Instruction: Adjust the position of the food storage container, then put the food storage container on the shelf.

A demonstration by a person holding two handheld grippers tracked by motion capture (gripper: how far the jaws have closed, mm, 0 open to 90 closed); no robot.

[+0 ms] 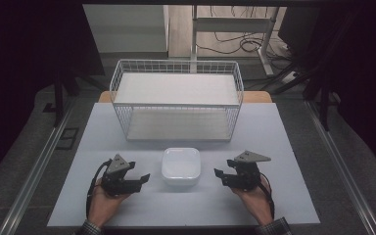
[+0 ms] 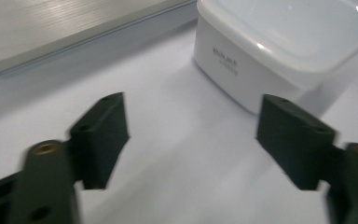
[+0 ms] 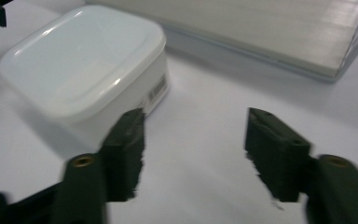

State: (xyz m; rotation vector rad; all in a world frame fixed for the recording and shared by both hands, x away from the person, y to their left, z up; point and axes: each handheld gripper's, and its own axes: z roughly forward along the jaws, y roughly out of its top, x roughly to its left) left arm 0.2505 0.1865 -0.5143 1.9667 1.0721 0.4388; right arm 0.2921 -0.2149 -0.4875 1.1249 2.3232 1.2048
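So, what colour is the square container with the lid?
White container, best seen in the left gripper view.

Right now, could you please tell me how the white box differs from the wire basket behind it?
The white box is small, solid-walled and closed with a lid; the wire basket is much larger, made of open mesh and has no lid. The box lies between the two grippers, the basket farther back on the table. Both are white and stand upright.
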